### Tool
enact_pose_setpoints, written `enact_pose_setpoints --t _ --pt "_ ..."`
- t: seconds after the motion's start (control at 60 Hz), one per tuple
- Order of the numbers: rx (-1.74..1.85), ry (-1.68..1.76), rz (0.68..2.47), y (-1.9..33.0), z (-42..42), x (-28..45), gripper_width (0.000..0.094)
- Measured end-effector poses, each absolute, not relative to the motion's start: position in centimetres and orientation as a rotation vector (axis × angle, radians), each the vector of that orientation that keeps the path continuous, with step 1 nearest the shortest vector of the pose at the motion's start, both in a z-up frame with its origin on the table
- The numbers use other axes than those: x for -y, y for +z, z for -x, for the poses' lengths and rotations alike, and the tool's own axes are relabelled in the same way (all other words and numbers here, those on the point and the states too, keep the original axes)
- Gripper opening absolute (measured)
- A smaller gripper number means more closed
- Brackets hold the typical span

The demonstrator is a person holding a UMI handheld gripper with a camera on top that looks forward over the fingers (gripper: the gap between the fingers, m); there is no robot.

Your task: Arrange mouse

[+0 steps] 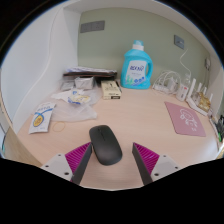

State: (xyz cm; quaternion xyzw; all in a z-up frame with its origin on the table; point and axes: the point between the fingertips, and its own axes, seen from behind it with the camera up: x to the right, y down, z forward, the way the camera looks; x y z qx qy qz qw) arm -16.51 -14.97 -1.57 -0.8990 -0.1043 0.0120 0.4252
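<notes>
On the pale desk [150, 125], beyond a blue detergent bottle [135, 67] and a pink mat [183, 118], the black mouse [105, 144] lies between the gripper's [113, 158] wide-spread fingers, untouched, its long axis running away from them.

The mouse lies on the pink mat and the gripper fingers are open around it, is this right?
Not quite. In the gripper view the mouse lies on the bare table, between the open gripper fingers. The pink mat is apart from it, beyond the fingers to the right.
</notes>
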Motion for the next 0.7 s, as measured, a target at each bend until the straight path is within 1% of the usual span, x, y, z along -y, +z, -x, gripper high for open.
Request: enact_pose_setpoints --t 0.1,0.133,0.233,0.283,0.35,0.467,0.533,0.583,0.617,0.7 --pt "0.239 0.052 2.242 -1.7 16.6 13.1 0.0809" --pt "0.231 0.060 2.241 -1.8 16.7 12.6 0.0787" --pt "0.236 0.087 2.229 -1.8 17.4 11.6 0.0622" --pt "0.270 0.100 2.223 -1.8 18.0 11.3 0.0482" --pt "0.273 0.091 2.219 -1.8 18.2 11.2 0.0461" --pt "0.276 0.111 2.227 -1.7 18.3 11.0 0.0377" --pt "0.280 0.114 2.233 -1.6 18.1 11.0 0.0353" --pt "0.279 0.134 2.218 -0.4 18.0 11.0 0.0354" --pt "0.278 0.150 2.196 1.1 17.8 10.8 0.0355" --pt "0.235 0.206 2.102 7.3 16.5 9.7 0.0355"
